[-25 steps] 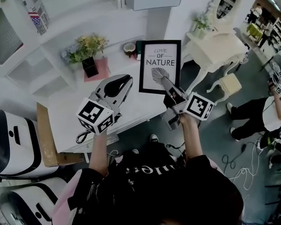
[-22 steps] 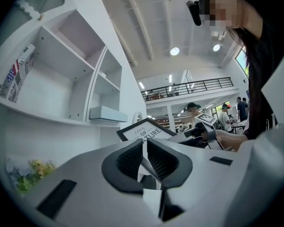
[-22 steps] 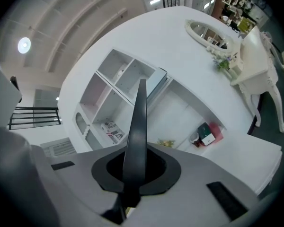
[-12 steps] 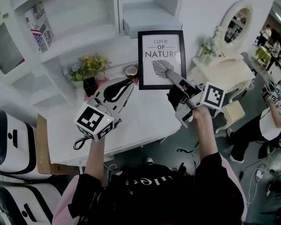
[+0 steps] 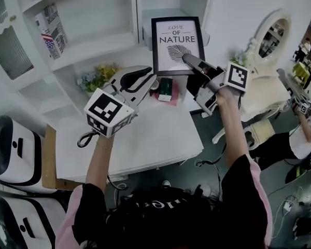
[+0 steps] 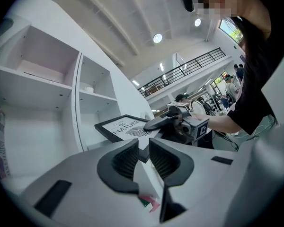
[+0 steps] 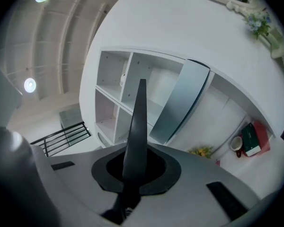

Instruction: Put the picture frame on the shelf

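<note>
- The right gripper [image 5: 187, 60] clamps the lower right edge of the picture frame [image 5: 173, 35], a black frame whose white print reads "LOVE OF NATURE".
- The frame is upright, in front of the white shelf unit [image 5: 101, 43].
- The left gripper [image 5: 145, 77] hangs to the frame's lower left, apart from it, its jaws close together and holding nothing.
- A white table [image 5: 145, 139] lies beneath both grippers.
- At the table's back stand yellow flowers [image 5: 97, 77] and a green box [image 5: 166, 87] on a pink mat [image 5: 172, 98].
- A flag-printed box [image 5: 53, 24] leans on a shelf at upper left.
- An oval mirror [image 5: 274, 32] stands at the right.
</note>
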Tool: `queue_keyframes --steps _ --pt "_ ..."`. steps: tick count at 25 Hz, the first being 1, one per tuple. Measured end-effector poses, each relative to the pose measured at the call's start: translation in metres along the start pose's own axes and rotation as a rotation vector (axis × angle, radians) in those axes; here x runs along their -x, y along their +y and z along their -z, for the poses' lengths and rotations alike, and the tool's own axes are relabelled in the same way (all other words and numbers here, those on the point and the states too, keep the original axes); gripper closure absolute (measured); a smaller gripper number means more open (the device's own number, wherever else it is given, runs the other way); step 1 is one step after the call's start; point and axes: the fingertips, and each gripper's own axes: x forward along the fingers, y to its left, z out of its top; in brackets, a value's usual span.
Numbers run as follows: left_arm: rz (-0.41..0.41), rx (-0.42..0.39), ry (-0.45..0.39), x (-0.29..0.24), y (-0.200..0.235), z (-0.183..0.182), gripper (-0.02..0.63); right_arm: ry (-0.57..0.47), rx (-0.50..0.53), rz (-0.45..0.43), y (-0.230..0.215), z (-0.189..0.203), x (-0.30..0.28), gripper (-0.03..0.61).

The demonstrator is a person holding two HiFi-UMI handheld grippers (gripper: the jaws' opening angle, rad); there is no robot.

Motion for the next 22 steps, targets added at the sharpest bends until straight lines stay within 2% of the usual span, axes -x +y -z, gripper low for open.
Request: queue_keyframes --steps 3,6,10,18,22 --pt "-0.011 -0.02 0.059 -0.007 0.005 0.011 0.426 0.001 -0.09 -0.012 -0.007 -0.006 -0.008 0.526" --pt "-0.024 -0.026 0.092 -0.016 0.013 0.02 0.396 0.018 -0.18 -0.015 -0.012 -0.011 -0.02 0.526" --pt "-0.044 0.002 0.08 -0.029 0.024 0.022 0.391 0.028 -0.288 -0.01 -0.017 -0.019 -0.033 0.525" --pt "-0.122 0.02 0.038 -0.052 0.059 0.013 0.391 0.077 -0.367 0.031 -0.025 -0.033 -0.053 0.523" --pt "-0.148 0.044 0.014 -0.062 0.068 0.015 0.391 0.087 -0.366 0.057 -0.031 -0.041 -0.06 0.522"
